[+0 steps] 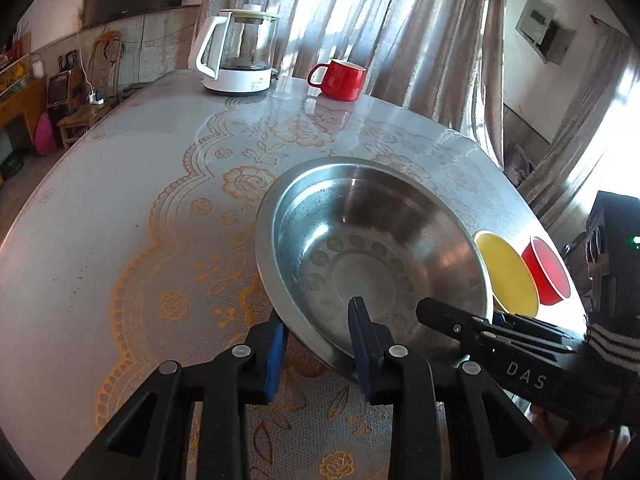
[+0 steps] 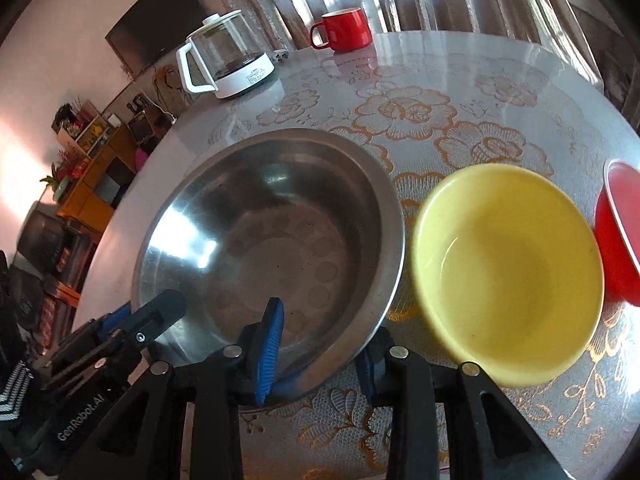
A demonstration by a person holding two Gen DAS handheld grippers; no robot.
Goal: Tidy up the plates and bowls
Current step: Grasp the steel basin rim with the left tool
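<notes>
Steel bowl's (image 1: pixel 372 248) rim sits between both grippers' jaws.

Black hand-held gripper (image 1: pixel 320 340), blue ribbed pads (image 2: pixel 269 344), striped cuff (image 1: pixel 612 344)

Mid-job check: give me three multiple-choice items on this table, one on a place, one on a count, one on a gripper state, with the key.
1. Where is the yellow bowl relative to the steel basin in the right wrist view?
A. Inside the basin
B. Beside it on the right, on the table
C. Stacked under it

2. How many red vessels are in view?
A. One
B. Two
C. Three

3. How does the left gripper stand to the basin?
A. Straddling its near rim, one finger inside and one outside
B. Hovering above the kettle
C. Clamped on the yellow bowl

Key: 1 B, the yellow bowl sits apart on the cloth to the basin's right. 2 B, a red mug at the far edge and a red bowl at the right. 3 A, the blue pads flank the rim.
</notes>
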